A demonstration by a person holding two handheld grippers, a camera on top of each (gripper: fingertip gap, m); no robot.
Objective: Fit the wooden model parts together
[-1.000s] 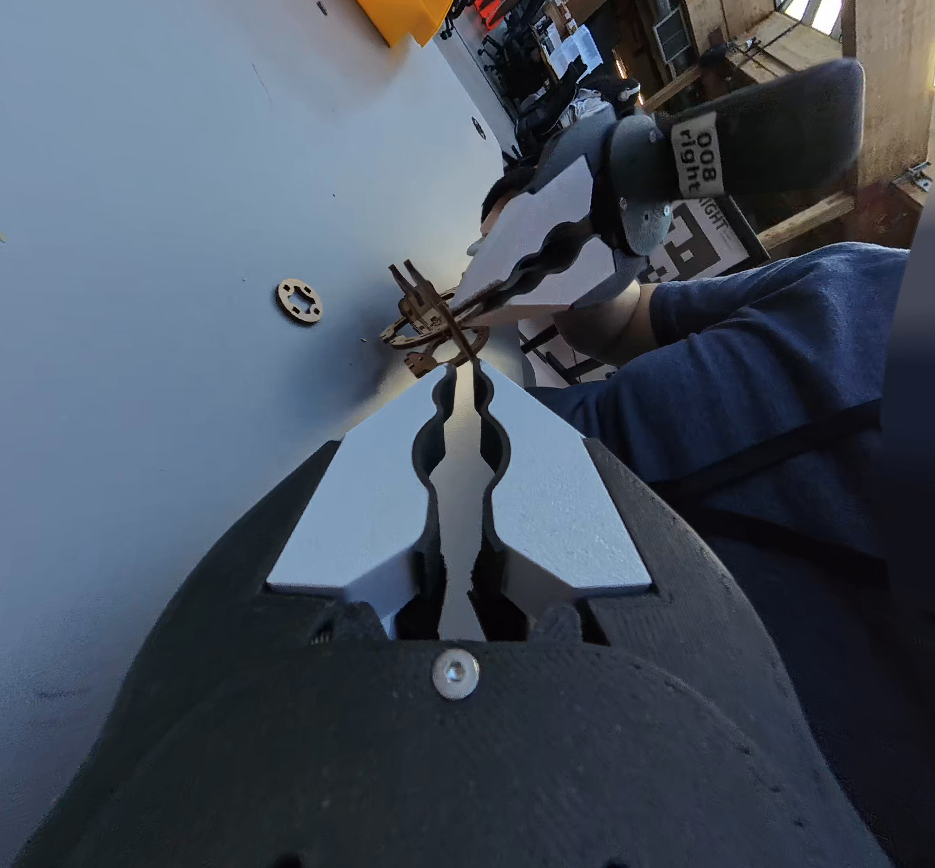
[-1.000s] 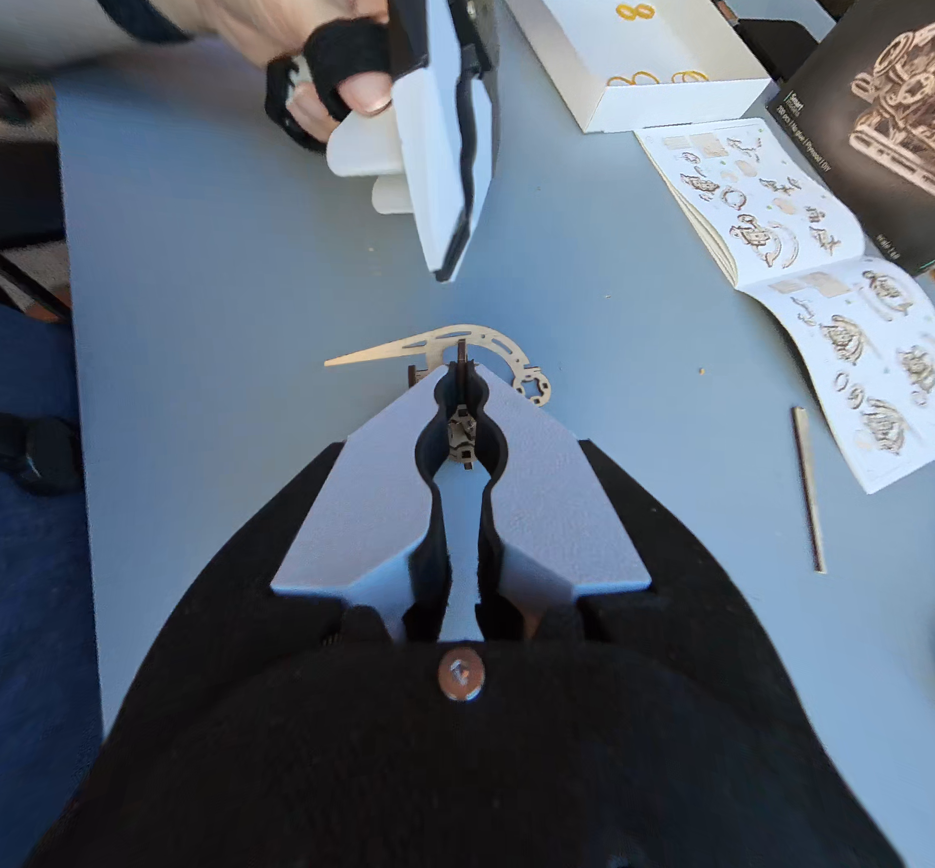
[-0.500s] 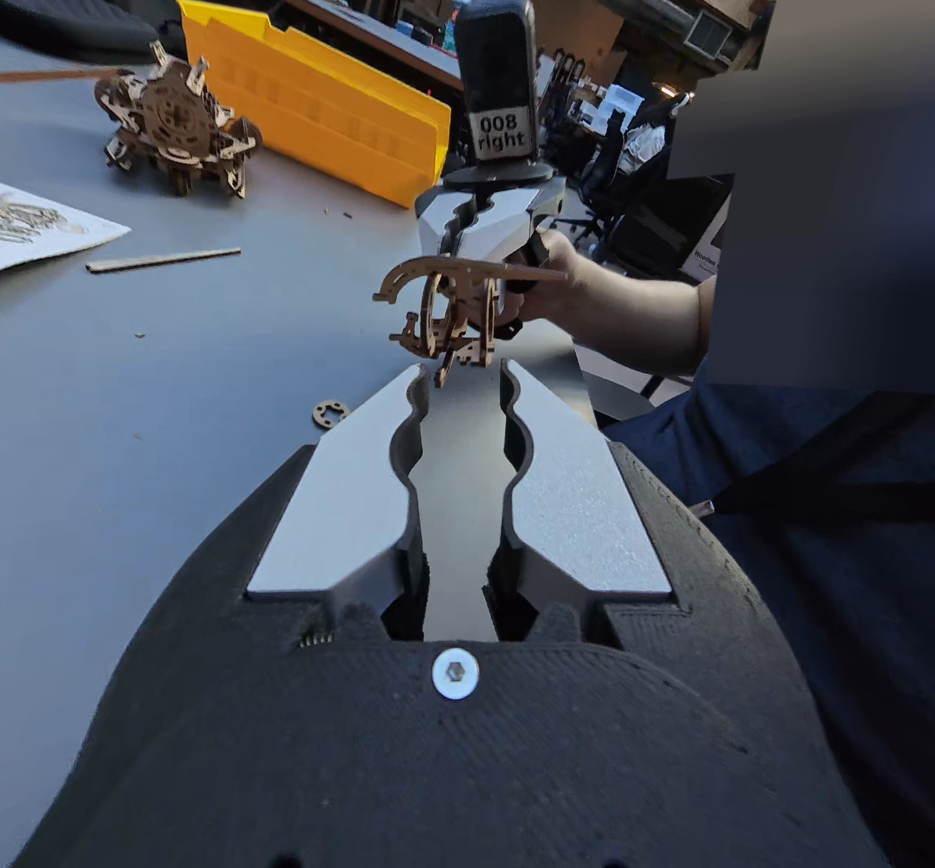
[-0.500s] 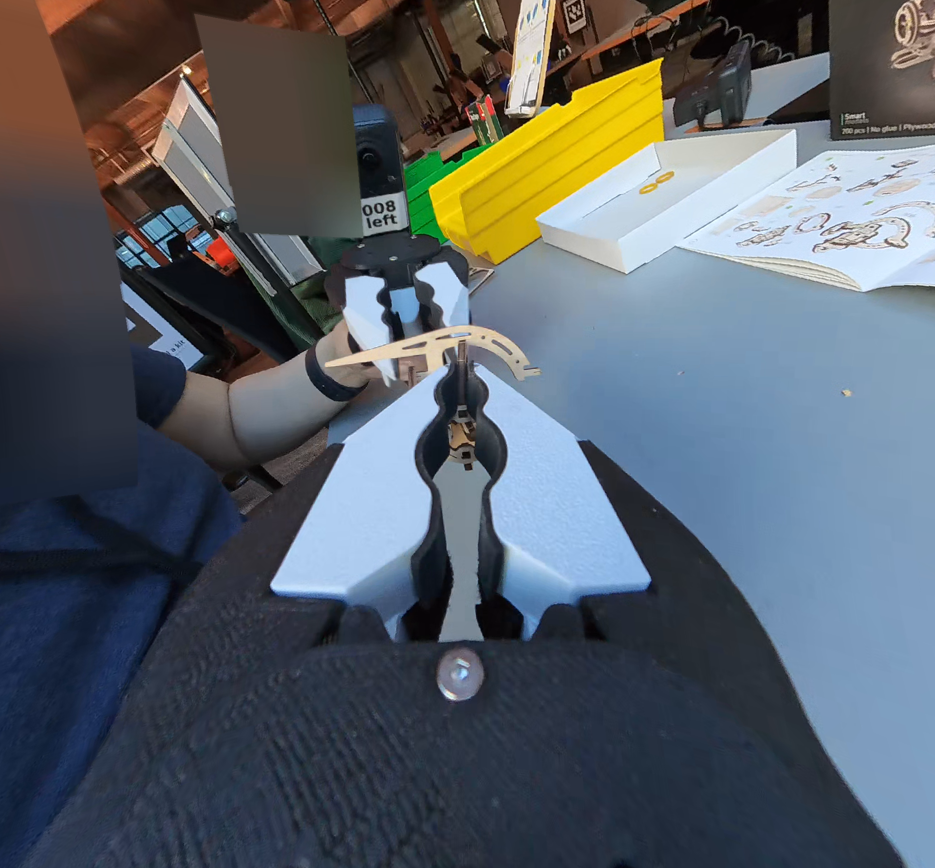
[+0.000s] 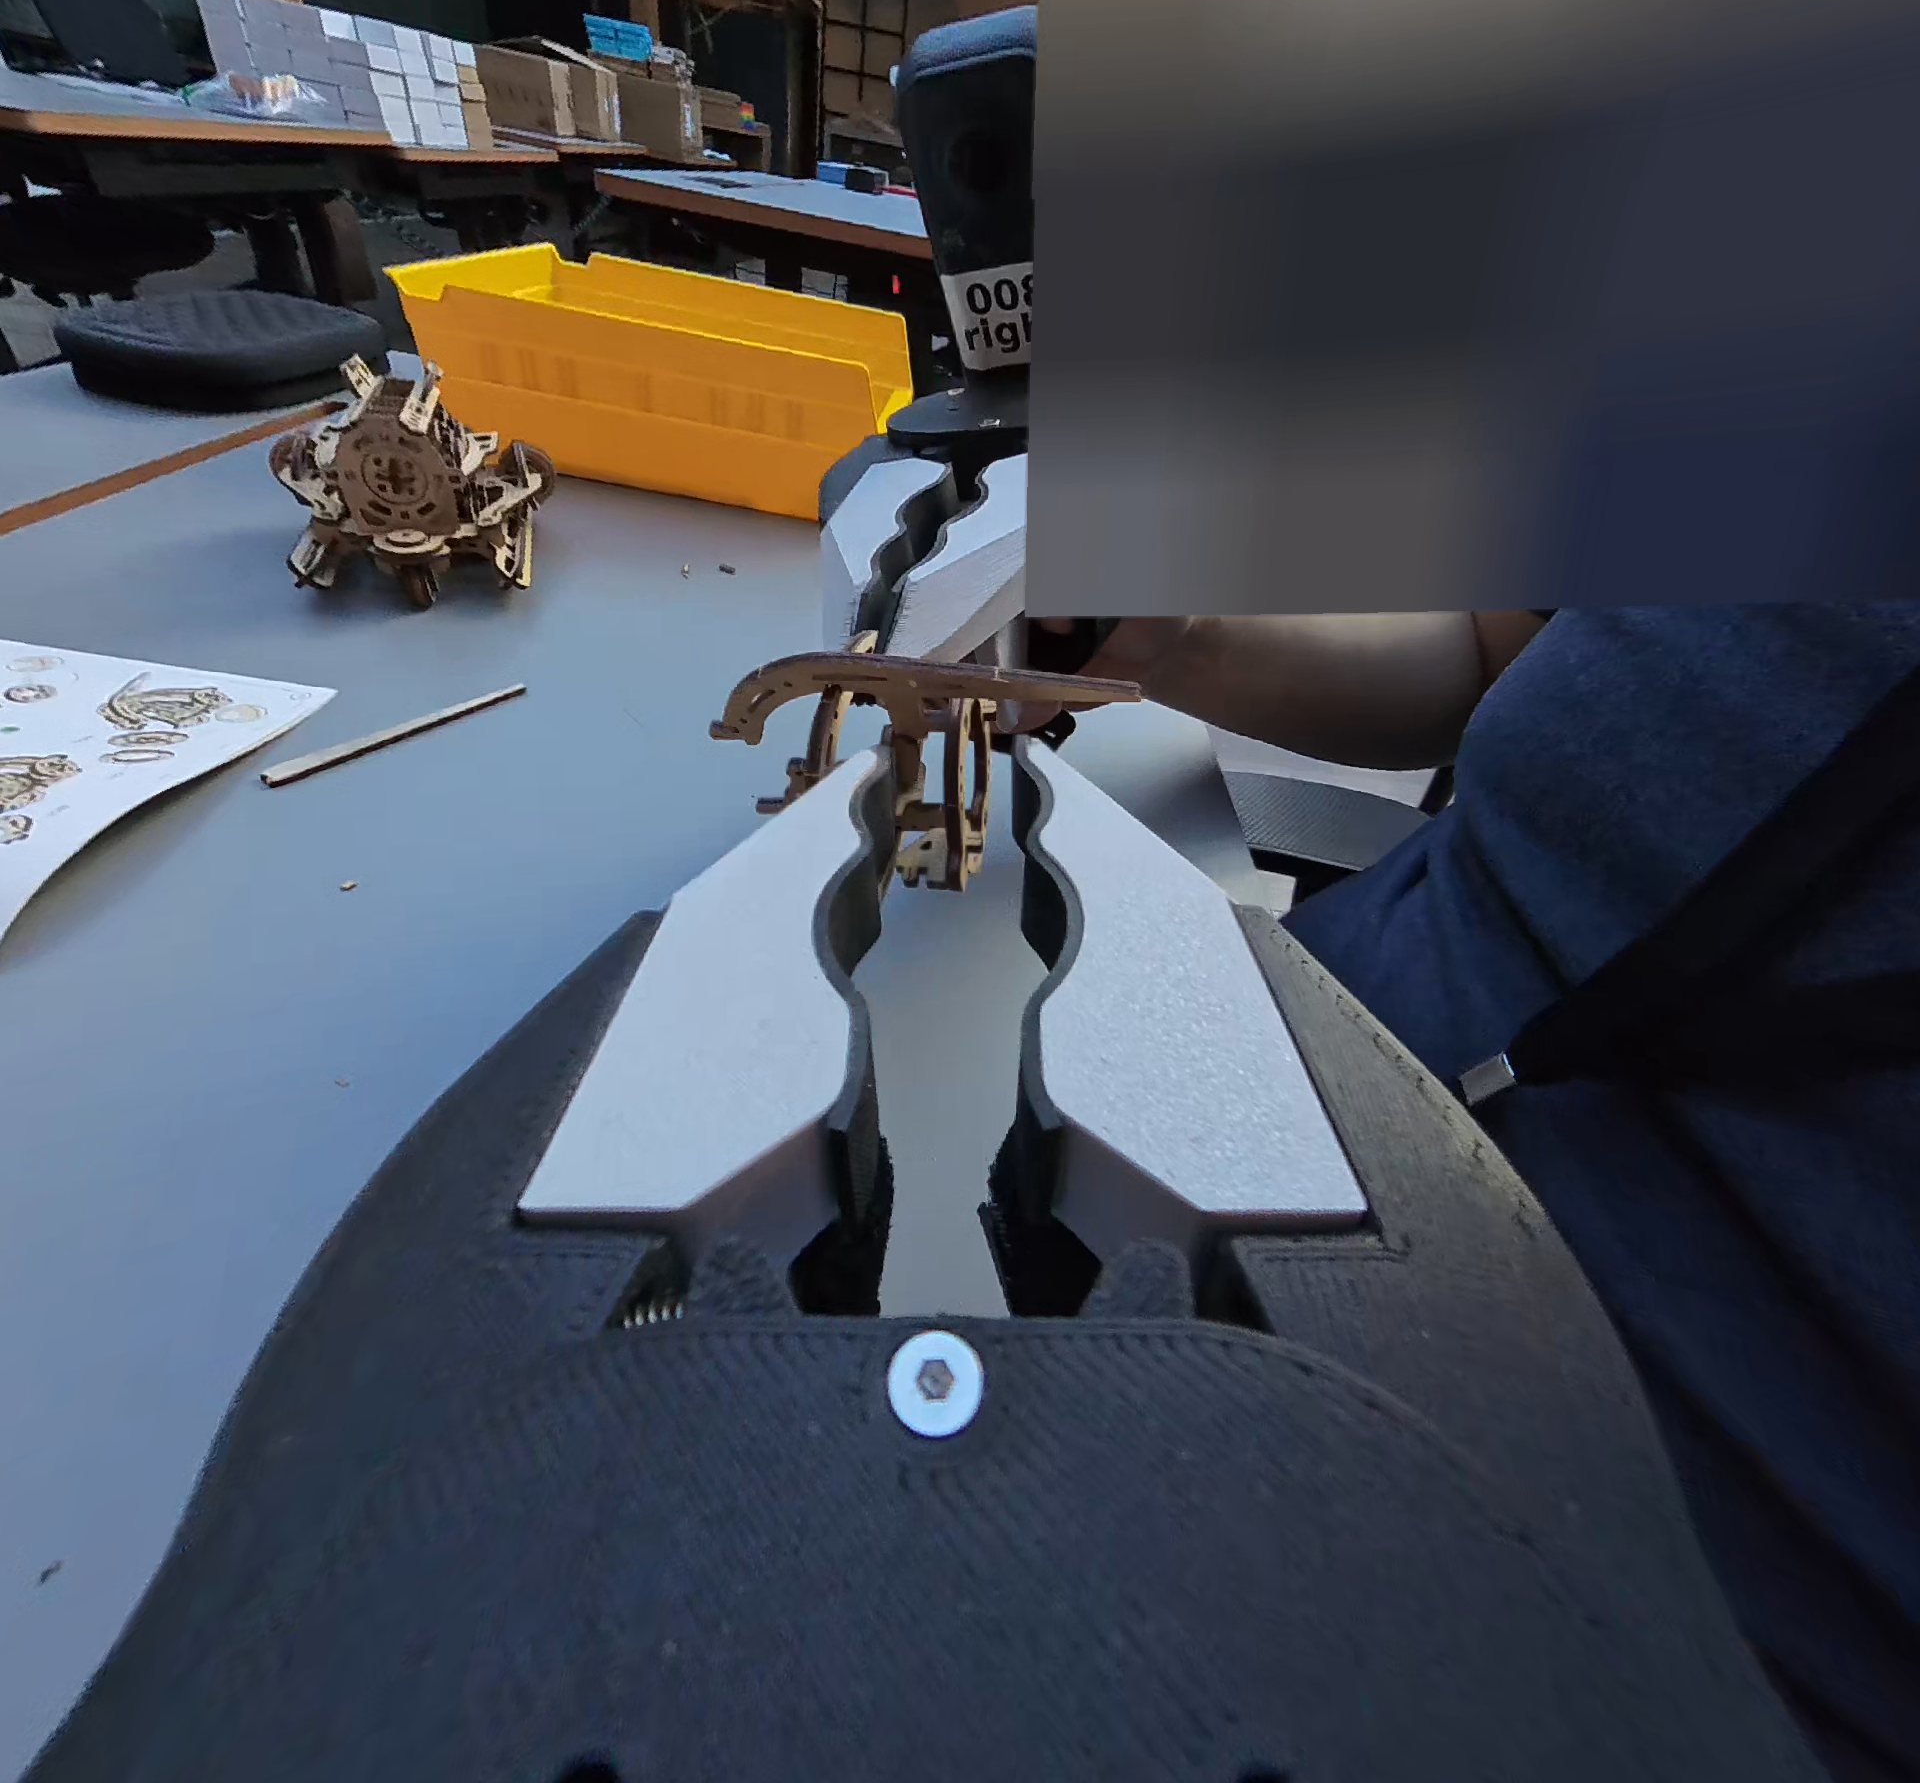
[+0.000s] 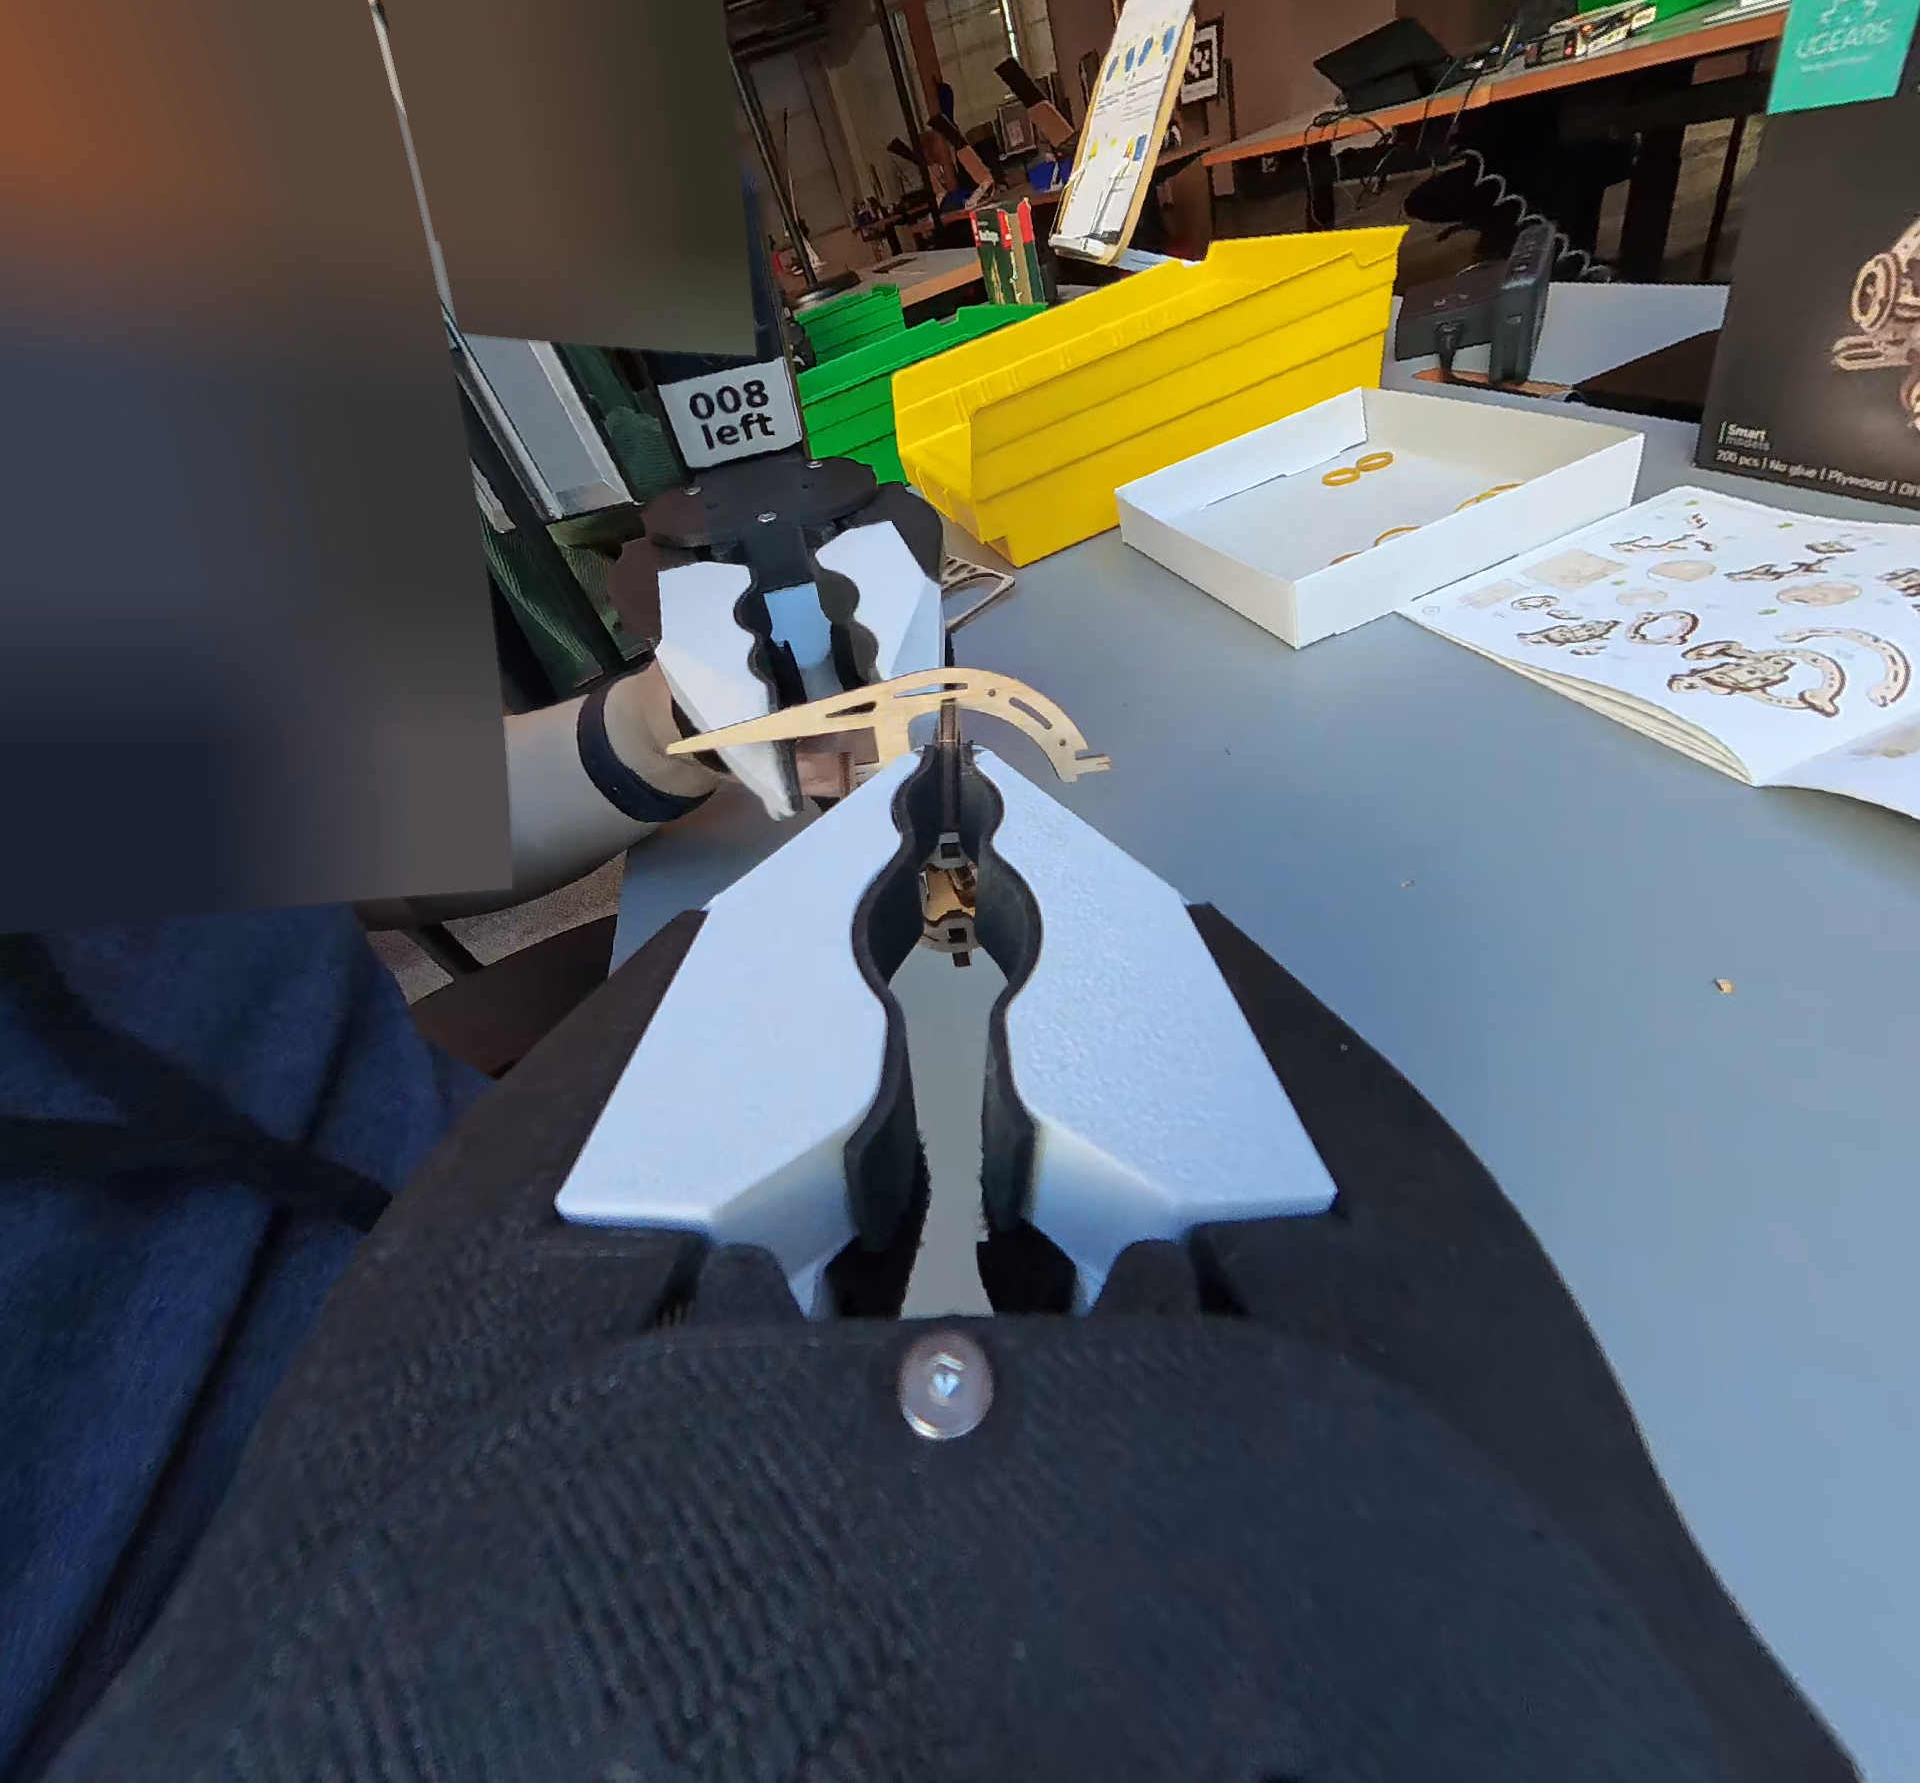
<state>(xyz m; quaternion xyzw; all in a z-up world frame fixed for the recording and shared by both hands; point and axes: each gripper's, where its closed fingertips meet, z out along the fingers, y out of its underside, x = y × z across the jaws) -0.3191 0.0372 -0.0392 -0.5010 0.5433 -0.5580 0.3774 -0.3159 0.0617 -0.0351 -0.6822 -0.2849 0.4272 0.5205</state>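
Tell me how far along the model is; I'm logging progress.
Done: a larger built model stands on the table. In hand: the right gripper is shut on a small sub-assembly, with the open left gripper around it. Left: joining it on.

The right tool (image 6: 948, 757) is held level with its jaws closed. The left tool (image 5: 948, 762) is held facing it, jaws parted, tips close to the right tool's tips.
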